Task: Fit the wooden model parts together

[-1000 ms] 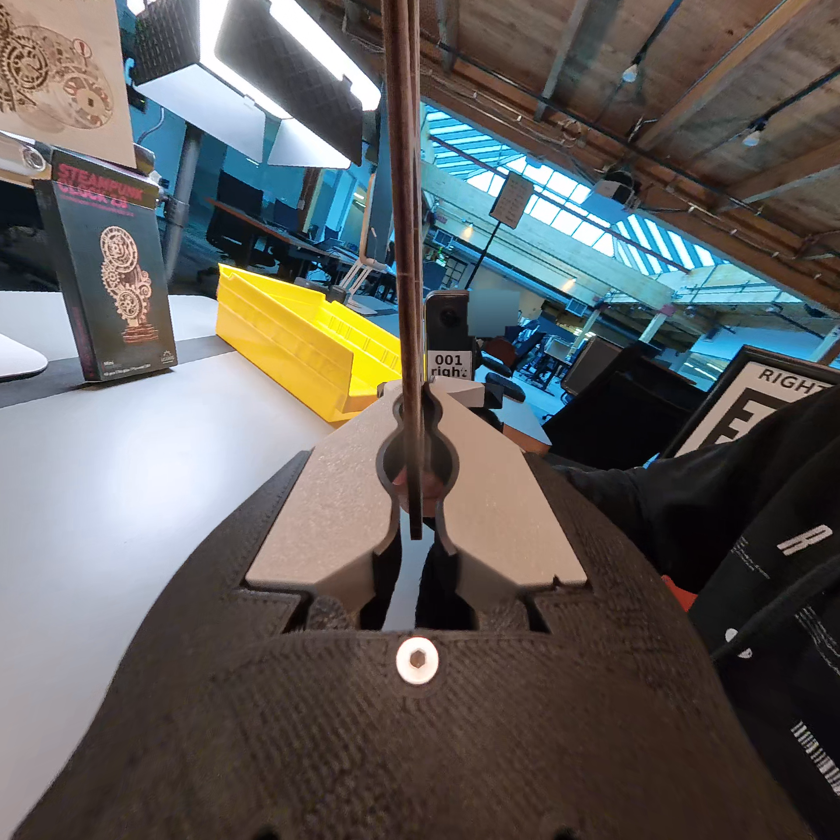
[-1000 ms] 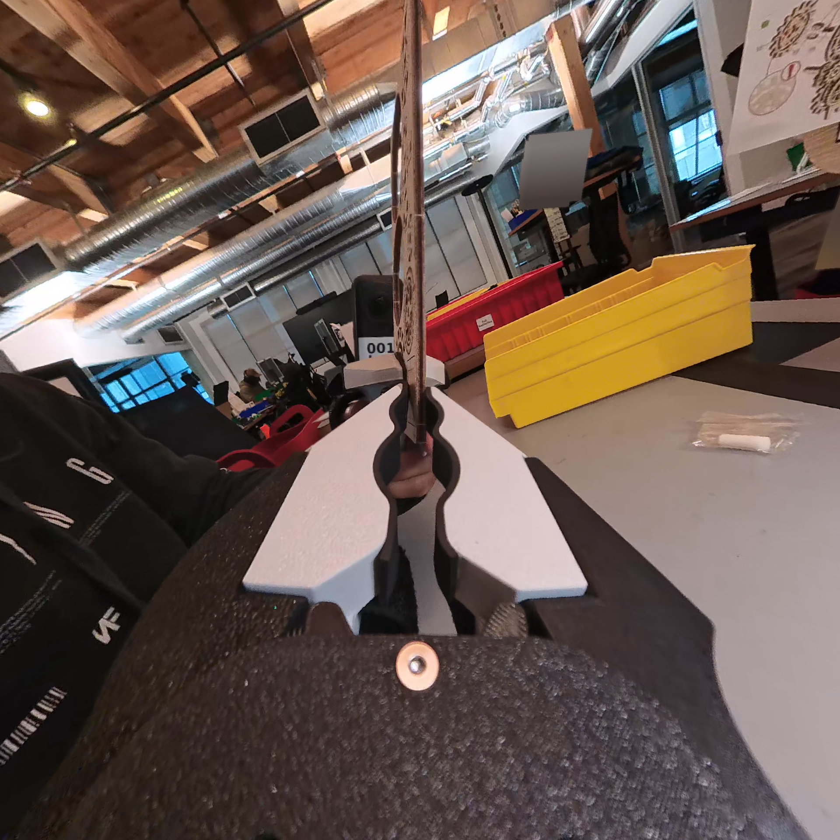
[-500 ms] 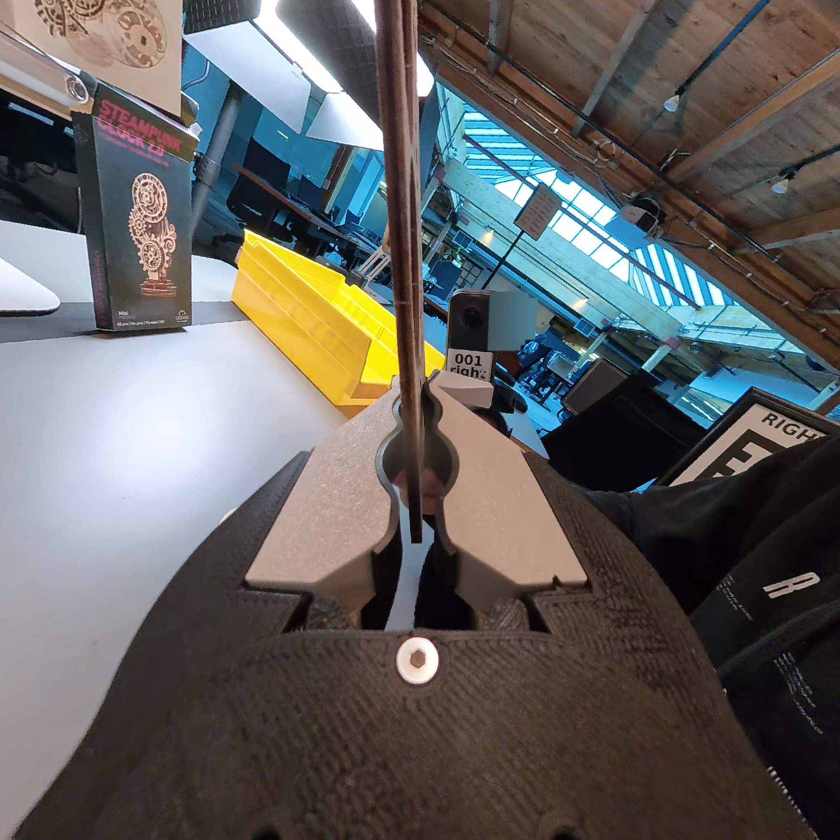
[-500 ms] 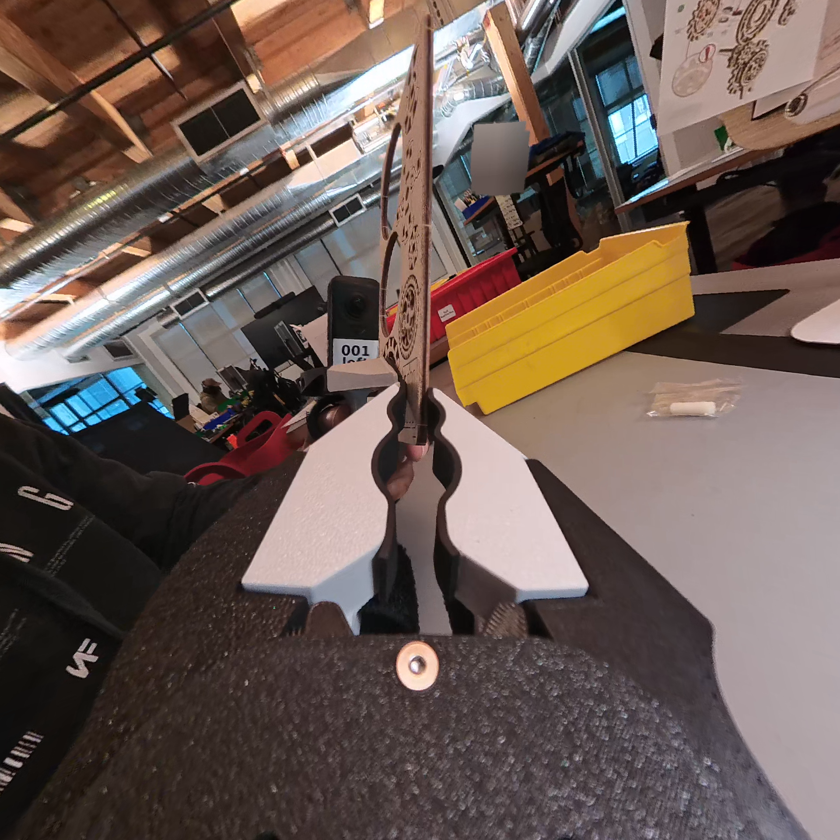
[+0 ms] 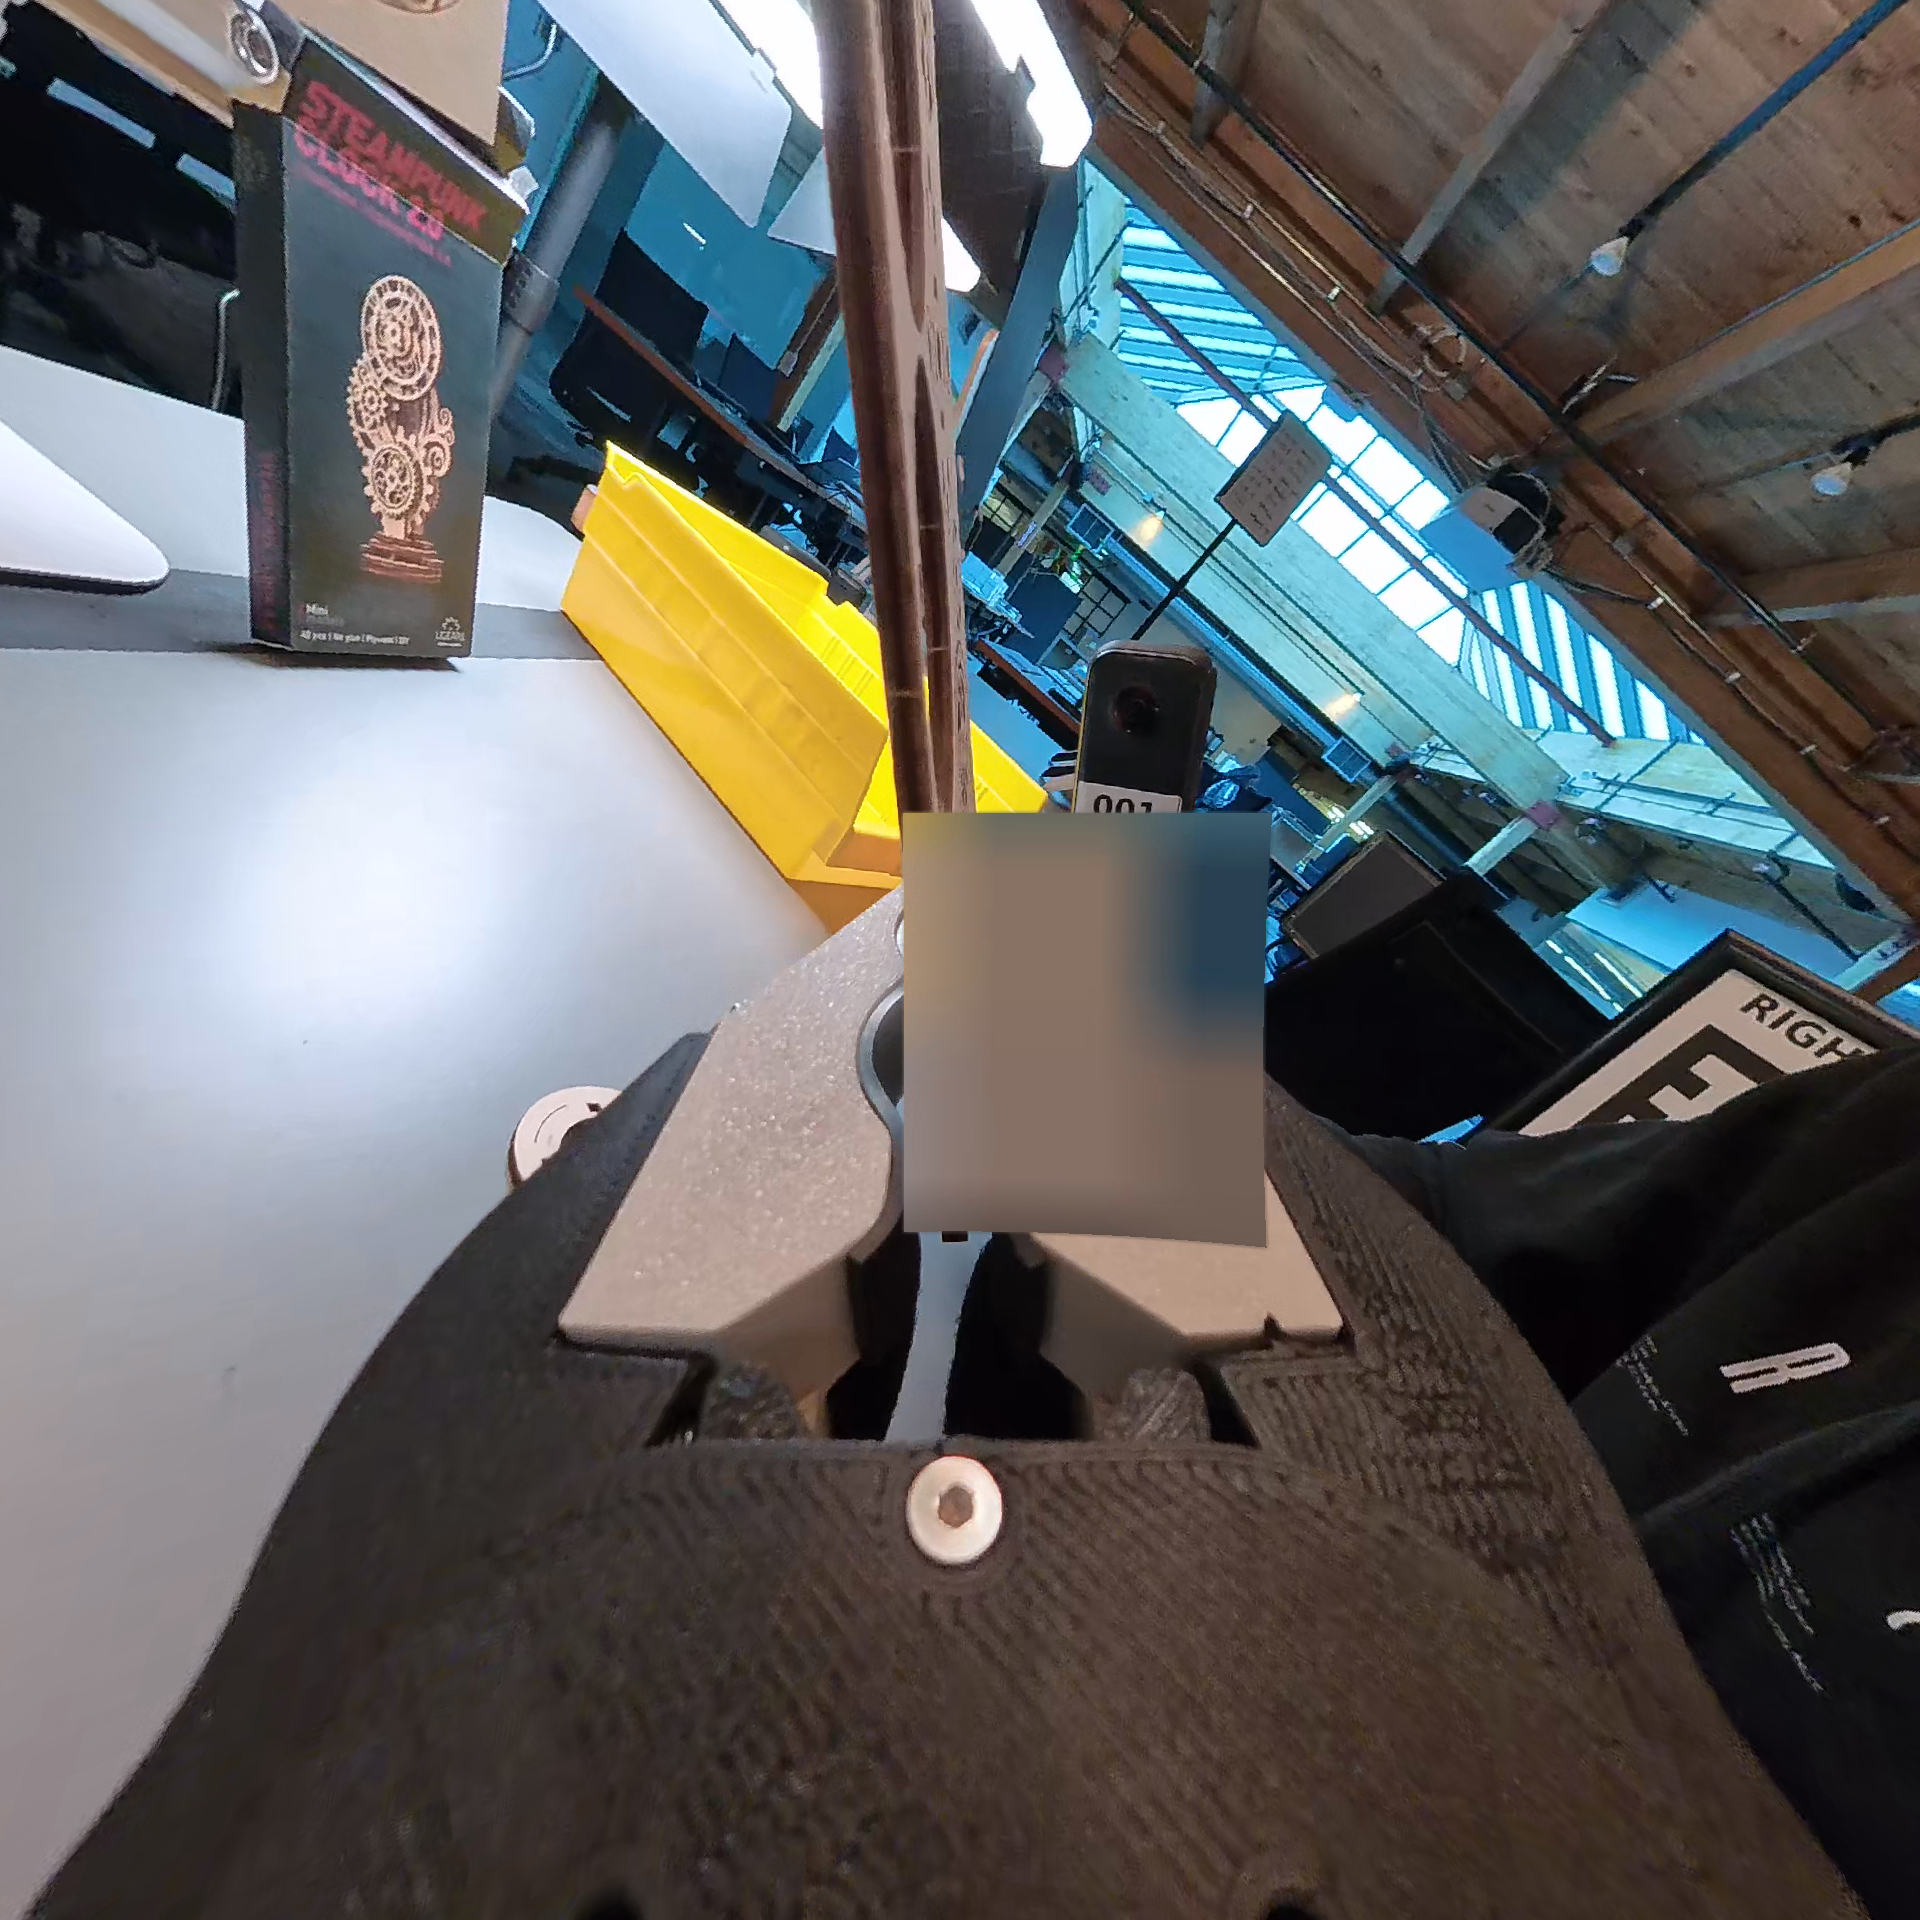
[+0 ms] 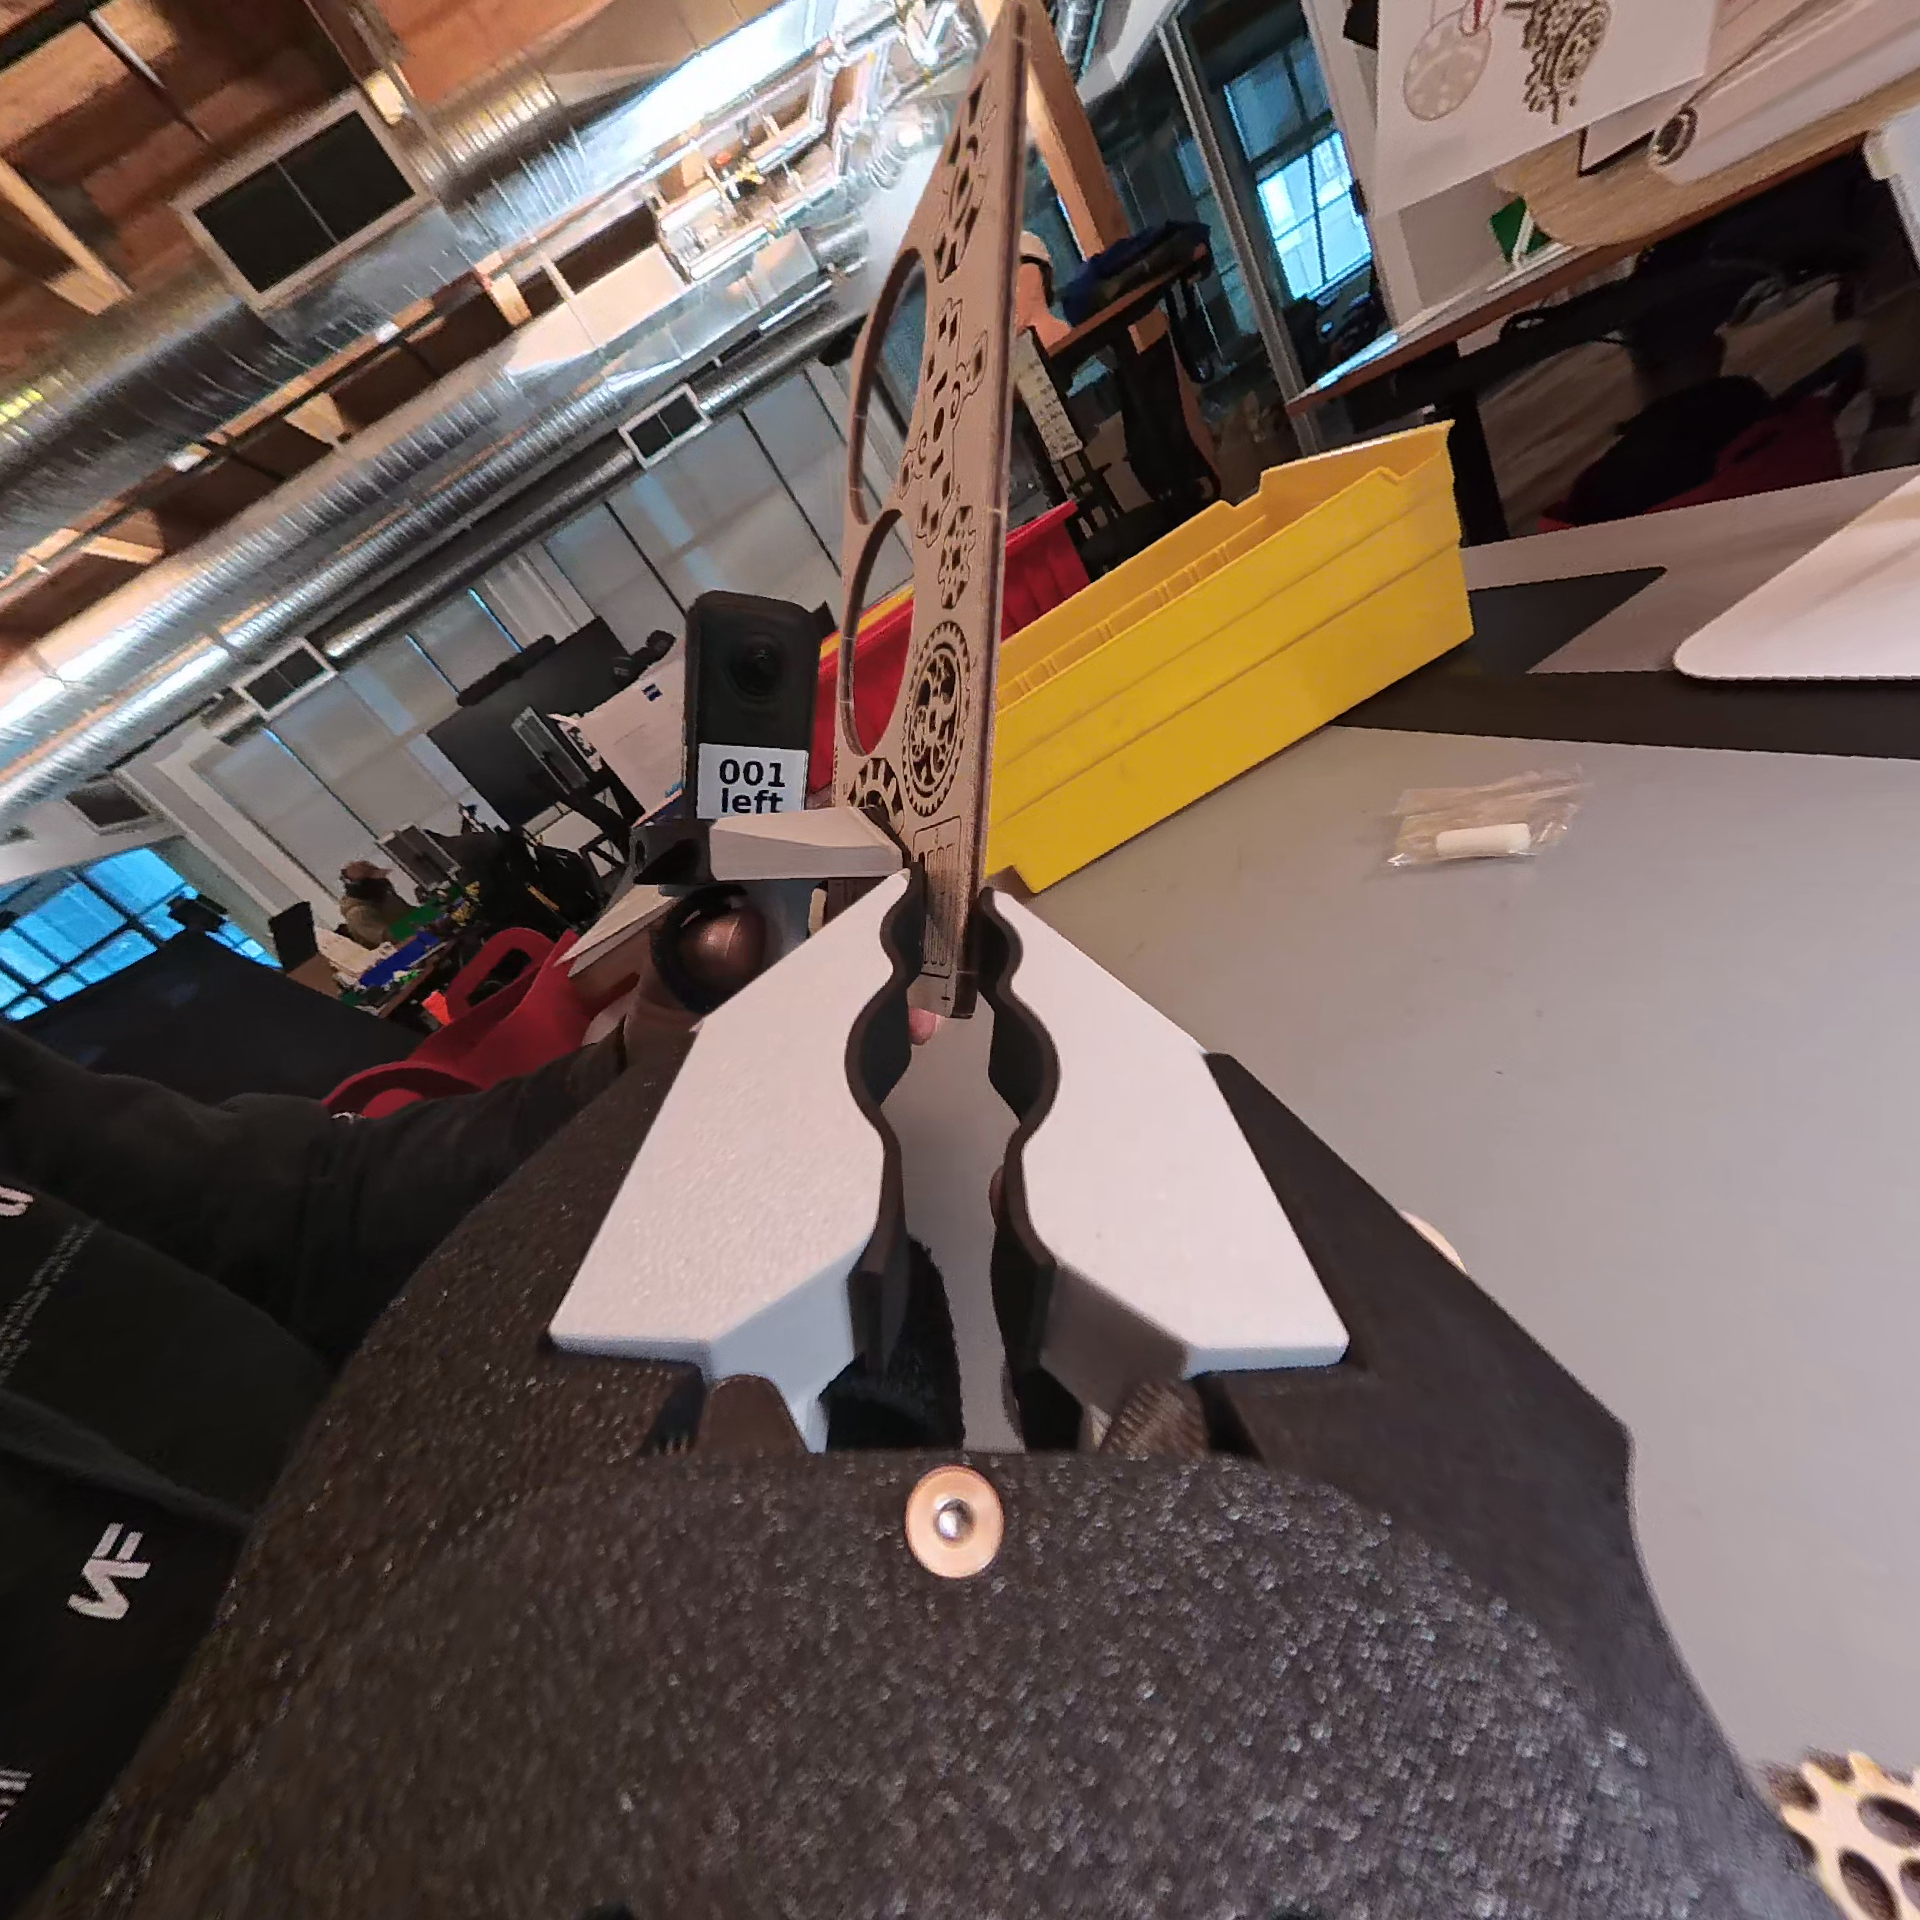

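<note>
A: Right gripper (image 6: 948, 935) first. What does it hold?

B: Its jaws are closed on the bottom edge of a thin wooden sheet (image 6: 940, 436), laser-cut with gear shapes and round holes. The sheet stands nearly upright, leaning a little, clear above the grey table (image 6: 1455, 1091).

A: And the left gripper (image 6: 800, 847)?

B: In the right wrist view it comes in from the far side; its grey finger tip meets the sheet's lower corner, just beside the right one's grip. A camera (image 6: 750, 707) with a white sticker sits on top of it.

A: Its own view?

B: A blurred patch covers the finger tips there. The sheet (image 5: 914, 416) shows edge-on, rising straight out of that patch. Whether those jaws clamp the sheet cannot be told.

A: Surroundings, left wrist view?

B: Yellow bin (image 5: 727, 665) at the table's far side, a dark box (image 5: 364, 416) with a gear picture standing upright to its left, a small round disc (image 5: 556, 1127) on the table beside the gripper body.

A: Right wrist view?

B: Same yellow bin (image 6: 1247, 644), a red bin (image 6: 1039, 582) behind it, a small clear bag (image 6: 1481, 826) with a white piece lying on the table, a black sleeve (image 6: 260, 1174) at the left.
</note>
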### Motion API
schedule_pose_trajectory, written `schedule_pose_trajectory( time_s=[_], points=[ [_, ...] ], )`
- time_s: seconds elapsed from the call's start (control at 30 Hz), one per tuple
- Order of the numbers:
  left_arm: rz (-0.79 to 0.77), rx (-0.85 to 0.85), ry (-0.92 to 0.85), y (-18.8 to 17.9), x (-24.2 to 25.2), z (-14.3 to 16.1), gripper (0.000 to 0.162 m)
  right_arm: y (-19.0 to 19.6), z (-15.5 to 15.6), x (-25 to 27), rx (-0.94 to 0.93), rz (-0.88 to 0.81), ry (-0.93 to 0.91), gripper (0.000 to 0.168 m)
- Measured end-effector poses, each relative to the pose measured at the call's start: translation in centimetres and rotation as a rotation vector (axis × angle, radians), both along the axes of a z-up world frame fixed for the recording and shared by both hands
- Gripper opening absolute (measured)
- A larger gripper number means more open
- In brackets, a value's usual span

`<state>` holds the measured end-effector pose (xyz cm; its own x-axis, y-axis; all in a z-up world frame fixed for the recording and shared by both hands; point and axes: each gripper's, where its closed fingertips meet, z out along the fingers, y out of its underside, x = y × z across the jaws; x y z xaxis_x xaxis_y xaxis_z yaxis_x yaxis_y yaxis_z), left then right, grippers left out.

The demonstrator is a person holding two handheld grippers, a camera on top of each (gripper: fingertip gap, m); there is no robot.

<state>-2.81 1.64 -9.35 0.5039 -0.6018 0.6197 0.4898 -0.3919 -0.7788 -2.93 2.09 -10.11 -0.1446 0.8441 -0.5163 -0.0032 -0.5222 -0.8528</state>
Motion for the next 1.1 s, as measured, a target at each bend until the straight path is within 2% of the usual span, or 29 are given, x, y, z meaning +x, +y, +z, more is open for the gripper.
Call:
schedule_pose_trajectory(
  time_s=[0.4, 0.53, 0.73, 1.03, 1.07, 1.1],
  points=[
    [-0.047, -0.059, -0.095, 0.0, -0.1, -0.1, 0.001, -0.1, 0.2, 0.0, -0.096, 0.035, 0.046, 0.005],
    [-0.061, -0.051, -0.073, -0.1, 0.1, 0.0, 0.001, 0.4, 0.8, 0.2, -0.146, 0.045, 0.099, 0.005],
    [-0.063, -0.038, -0.059, -0.2, 0.4, -0.1, 0.001, 0.2, 0.8, 0.4, -0.146, 0.081, 0.086, 0.003],
    [-0.001, 0.033, 0.096, -0.2, 0.4, -0.4, 0.002, 0.3, 0.3, 0.3, 0.018, -0.006, 0.019, 0.005],
    [0.003, 0.038, 0.105, -0.2, 0.4, -0.4, 0.002, 0.6, 0.0, 0.3, 0.025, -0.033, -0.003, 0.000],
    [-0.003, 0.043, 0.131, -0.3, 0.7, -0.5, 0.003, 1.2, -0.8, 0.2, 0.108, -0.086, -0.044, 0.001]
  ],
)
